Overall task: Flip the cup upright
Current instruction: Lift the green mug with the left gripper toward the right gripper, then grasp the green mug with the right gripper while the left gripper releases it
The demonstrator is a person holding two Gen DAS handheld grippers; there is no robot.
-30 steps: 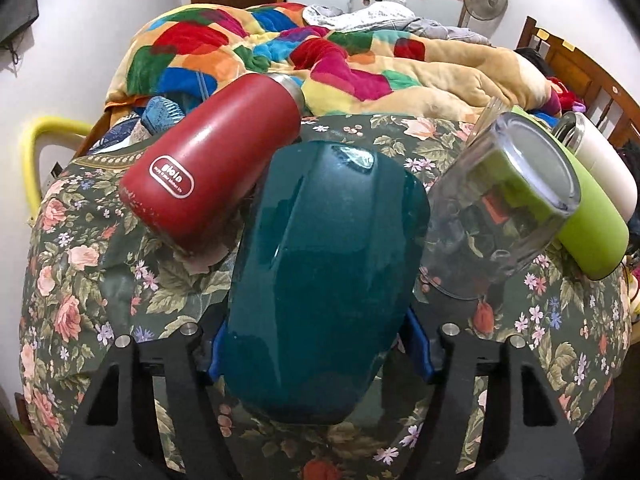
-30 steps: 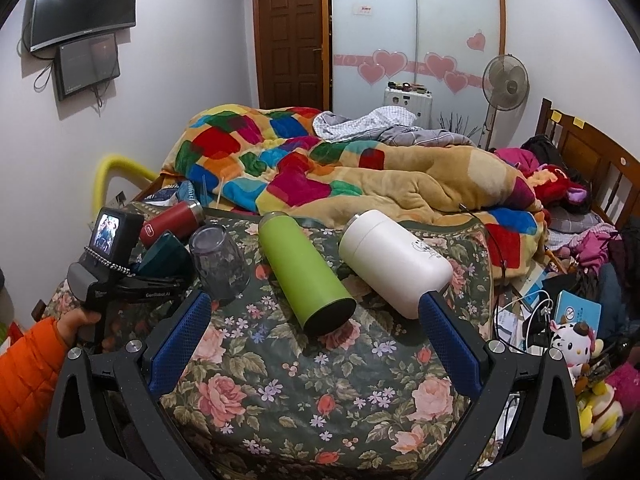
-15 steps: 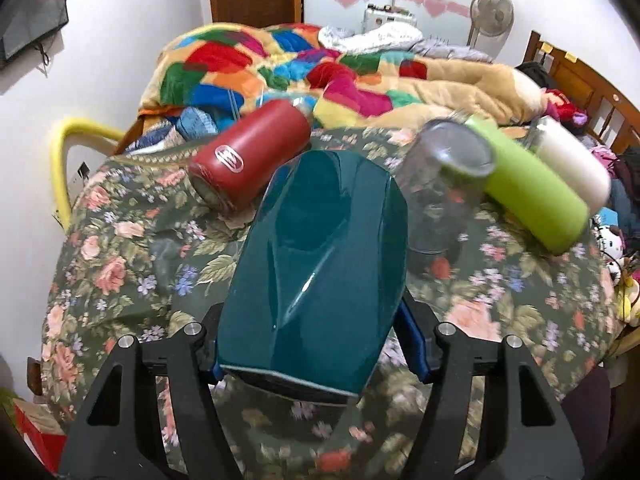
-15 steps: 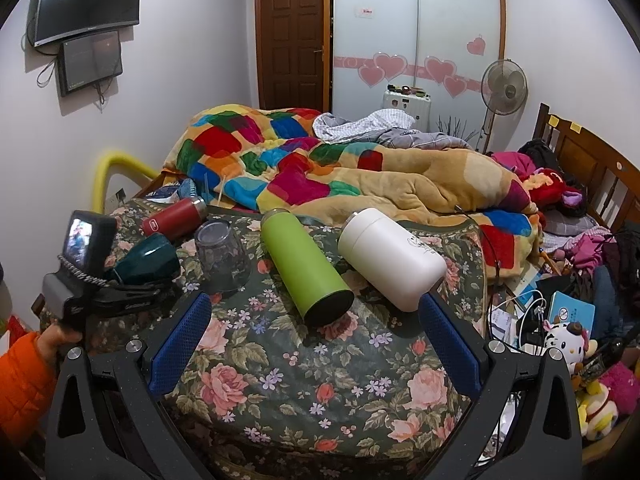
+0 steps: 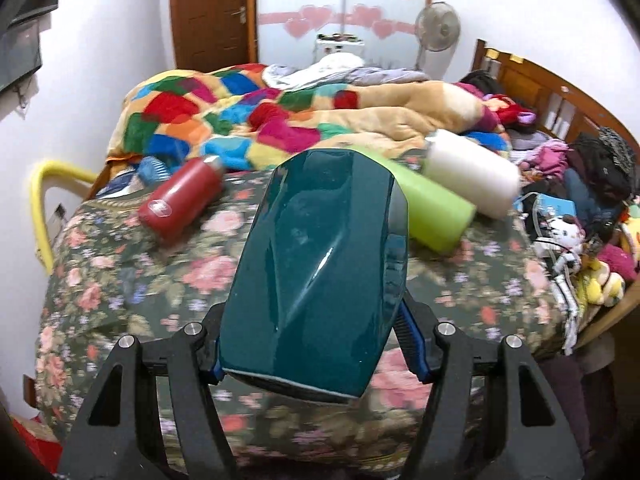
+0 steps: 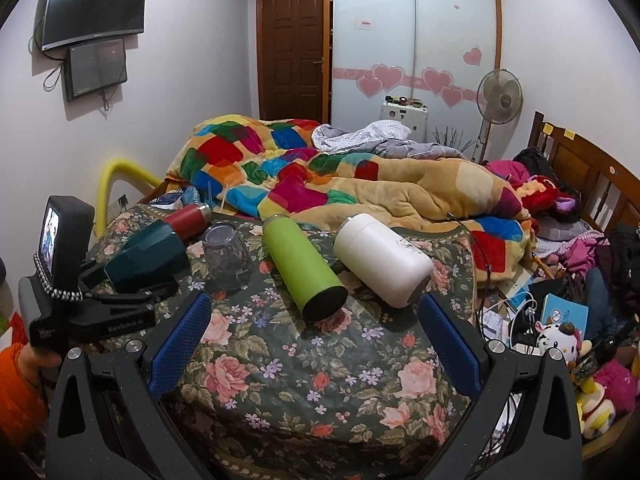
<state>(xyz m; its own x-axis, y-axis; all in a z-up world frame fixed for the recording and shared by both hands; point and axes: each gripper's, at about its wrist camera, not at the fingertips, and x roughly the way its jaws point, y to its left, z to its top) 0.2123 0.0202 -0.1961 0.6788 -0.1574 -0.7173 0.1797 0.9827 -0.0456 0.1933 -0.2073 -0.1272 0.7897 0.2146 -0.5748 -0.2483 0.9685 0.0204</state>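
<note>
My left gripper point(image 5: 316, 348) is shut on a dark teal faceted cup point(image 5: 316, 268) and holds it above the flowered tabletop, base pointing away from me and rim toward me. The right wrist view shows the same teal cup point(image 6: 148, 256) lifted and tilted at the left, in the left gripper point(image 6: 120, 300). My right gripper point(image 6: 312, 336) is open and empty over the table's front part. A clear glass point(image 6: 226, 256) stands upside down beside the teal cup; in the left wrist view it is hidden behind the cup.
On the flowered table cloth point(image 6: 320, 380) lie a red bottle point(image 5: 180, 202), a green bottle point(image 6: 304, 272) and a white bottle point(image 6: 384, 260). A bed with a patchwork blanket point(image 6: 300, 176) is behind. Clutter and toys point(image 6: 560, 340) are at the right.
My left gripper has lifted the teal cup up and back from the table, away from the red bottle and the glass. The right gripper has stayed open and nearly still.
</note>
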